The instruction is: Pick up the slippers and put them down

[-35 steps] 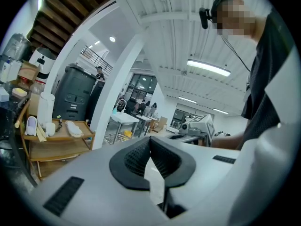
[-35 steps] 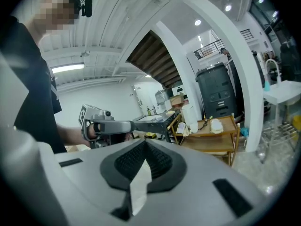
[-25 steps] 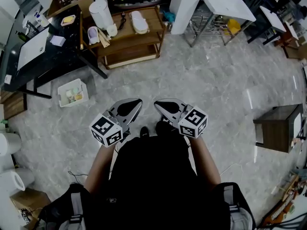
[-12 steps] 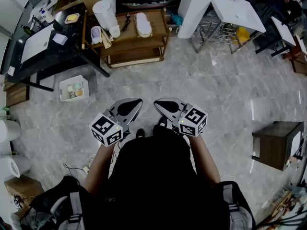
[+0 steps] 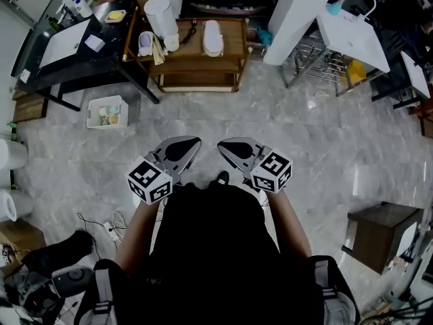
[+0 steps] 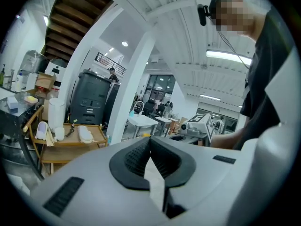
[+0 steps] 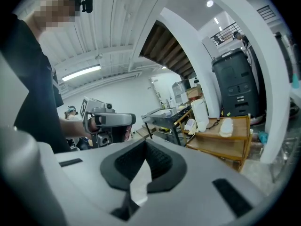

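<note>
Slipper: A white slipper (image 5: pixel 213 38) is being carried on the top level of the wooden tabletop (image 5: pixel 233 46). It is lying flat, near the middle.
Slipper and tongs: The slipper is being touched by nothing. It is being seen well apart from both tongs, across the grey floor (image 5: pixel 291 127).
Left tongs: The left tongs (image 5: pixel 184 149) are being held out in front of the person's body, above the floor. Their two jaws are being pressed together, and nothing is being pinched between them.
Right tongs: The right tongs (image 5: pixel 233 147) are being held just beside the left ones, at the same height. Their jaws are being pressed together too, and nothing is being pinched.
Beside the slipper: A tall white tube (image 5: pixel 160 13) is being stood upright at the left end of the wooden tabletop. A small purple and white thing (image 5: pixel 145 43) is being seen near it. What that thing is cannot be told.
Further out: A black tabletop (image 5: pixel 101 63) is being seen just beside the wooden one, on its left. A white box (image 5: pixel 105 112) is being seen on the floor in front of it. A white tabletop (image 5: pixel 352 36) is being seen far off on the right.
Person: A black top (image 5: pixel 210 249) is being worn, and both arms are being stretched forward.
</note>
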Action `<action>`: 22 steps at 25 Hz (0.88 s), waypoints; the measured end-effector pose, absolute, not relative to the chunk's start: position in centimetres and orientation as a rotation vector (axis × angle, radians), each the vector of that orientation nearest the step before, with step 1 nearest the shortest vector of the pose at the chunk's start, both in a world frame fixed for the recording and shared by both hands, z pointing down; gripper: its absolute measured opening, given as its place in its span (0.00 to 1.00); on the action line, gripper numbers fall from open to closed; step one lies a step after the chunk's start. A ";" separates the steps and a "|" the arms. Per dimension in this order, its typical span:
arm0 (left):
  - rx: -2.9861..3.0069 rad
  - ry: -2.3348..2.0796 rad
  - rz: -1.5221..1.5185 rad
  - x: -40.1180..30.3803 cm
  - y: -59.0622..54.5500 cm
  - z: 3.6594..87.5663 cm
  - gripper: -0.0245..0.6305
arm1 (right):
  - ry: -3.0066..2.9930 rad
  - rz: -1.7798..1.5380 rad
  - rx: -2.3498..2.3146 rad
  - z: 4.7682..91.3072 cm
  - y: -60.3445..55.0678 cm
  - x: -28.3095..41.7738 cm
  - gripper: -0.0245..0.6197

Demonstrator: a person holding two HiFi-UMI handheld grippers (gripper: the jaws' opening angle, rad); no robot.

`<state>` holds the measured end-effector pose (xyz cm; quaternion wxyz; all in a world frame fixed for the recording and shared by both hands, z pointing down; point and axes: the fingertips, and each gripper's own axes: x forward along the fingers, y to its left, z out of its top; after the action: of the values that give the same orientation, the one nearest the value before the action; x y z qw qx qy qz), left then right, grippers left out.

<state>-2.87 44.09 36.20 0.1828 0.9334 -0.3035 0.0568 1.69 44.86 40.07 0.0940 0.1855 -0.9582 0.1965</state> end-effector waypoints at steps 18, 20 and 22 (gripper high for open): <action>2.621 -0.913 0.227 -1.2 40.4 37.0 0.05 | -2.886 0.604 0.497 41.0 41.0 2.2 0.05; 2.638 -0.890 0.237 -1.0 39.4 37.2 0.05 | -2.878 0.609 0.524 41.5 39.8 2.1 0.05; 2.642 -0.871 0.241 -1.4 38.1 37.3 0.05 | -2.867 0.596 0.546 41.5 38.4 1.4 0.05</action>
<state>-1.39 38.05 37.34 0.1739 0.9318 -0.3071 0.0852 1.45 38.35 41.52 0.0812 0.1827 -0.9593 0.1995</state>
